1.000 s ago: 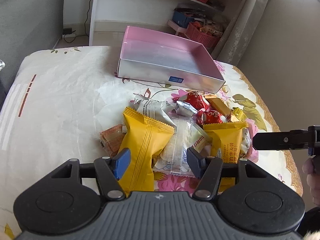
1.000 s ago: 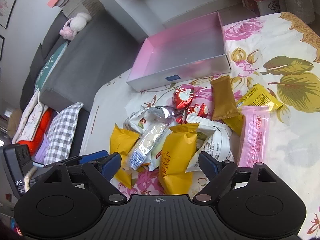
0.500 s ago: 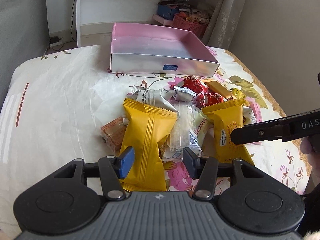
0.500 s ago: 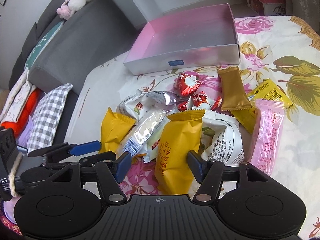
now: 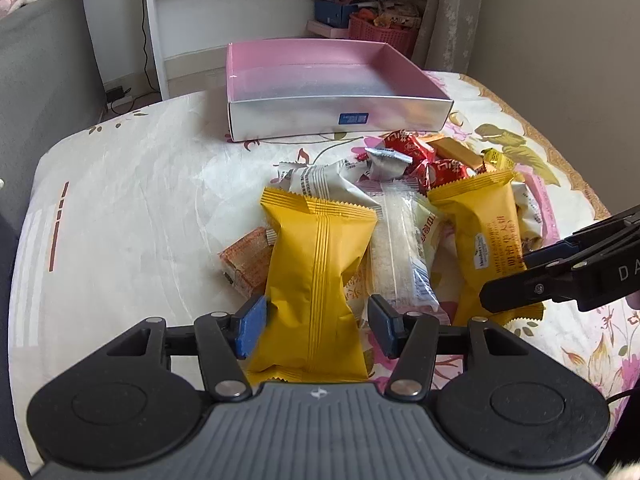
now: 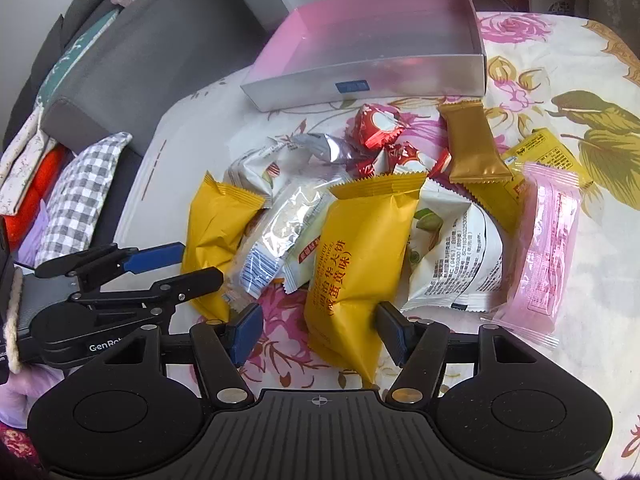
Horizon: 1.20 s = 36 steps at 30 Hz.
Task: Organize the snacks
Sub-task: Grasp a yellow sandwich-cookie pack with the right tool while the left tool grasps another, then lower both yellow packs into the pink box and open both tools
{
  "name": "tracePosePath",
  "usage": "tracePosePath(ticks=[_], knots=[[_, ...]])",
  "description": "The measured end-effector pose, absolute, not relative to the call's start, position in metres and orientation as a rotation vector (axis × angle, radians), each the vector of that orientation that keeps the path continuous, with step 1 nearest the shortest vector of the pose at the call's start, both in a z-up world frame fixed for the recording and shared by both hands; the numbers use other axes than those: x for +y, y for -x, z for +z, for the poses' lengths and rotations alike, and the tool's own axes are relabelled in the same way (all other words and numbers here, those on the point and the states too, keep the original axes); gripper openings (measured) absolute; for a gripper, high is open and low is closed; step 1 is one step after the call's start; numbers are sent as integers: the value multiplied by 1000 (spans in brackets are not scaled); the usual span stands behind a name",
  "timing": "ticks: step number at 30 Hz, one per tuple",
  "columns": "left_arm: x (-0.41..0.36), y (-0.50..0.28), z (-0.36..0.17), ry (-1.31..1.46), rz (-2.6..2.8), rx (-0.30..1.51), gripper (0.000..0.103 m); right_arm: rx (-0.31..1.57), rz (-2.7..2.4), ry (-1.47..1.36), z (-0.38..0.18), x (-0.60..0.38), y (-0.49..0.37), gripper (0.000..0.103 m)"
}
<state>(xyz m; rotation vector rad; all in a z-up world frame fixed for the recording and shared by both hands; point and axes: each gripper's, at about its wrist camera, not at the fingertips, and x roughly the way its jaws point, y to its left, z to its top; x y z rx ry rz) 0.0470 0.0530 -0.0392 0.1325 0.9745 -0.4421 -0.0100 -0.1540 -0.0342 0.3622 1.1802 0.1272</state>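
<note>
— Where the snack pile sits on the floral tablecloth (image 5: 132, 208), just in front of the pink box (image 5: 320, 80): how placed, the two yellow packets?

— Left yellow packet (image 5: 316, 280): lying flat, long axis running from the left gripper (image 5: 316, 330) toward the pink box, crimped top end nearest the box, bottom end between the spread blue-padded fingers (image 5: 250, 330). Pads on either side of the packet, contact with it not certain.

— And the other?

— Printed yellow packet (image 6: 360, 264): flat too, long axis tilted slightly, serrated top toward the pink box, lower end down between the fingers of the right gripper (image 6: 320, 334). Jaws spread there as well; one pad close against the packet's edge, the other clear of it.

— Around them?

— Between the two yellow packets, a clear rice-cracker packet (image 5: 398, 252), lengthwise toward the box. Nearer the box, red foil candies (image 6: 376, 126) and a gold bar wrapper (image 6: 472, 144) pointing at the box's right corner. Farther from the box on the right side, a pink wafer packet (image 6: 544, 248).
</note>
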Motion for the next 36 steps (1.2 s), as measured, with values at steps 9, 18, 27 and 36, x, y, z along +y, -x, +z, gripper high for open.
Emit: tracePosePath(ticks=[9,18,27,36], knots=[[55,-52,-55,-118,-417,1020,50,1200,76,-369,-55,-157,3,47],[58,-49,-44,-69,-401,1014,36,1170,118,-427,-46,-160,7,38],[62,-51,-25,21,-387,1017,34,1108,126,-452,-21,-168,6,37],[58,-68,3,68,-337,915,33,1023,80,-517,3,-189,-16,37]])
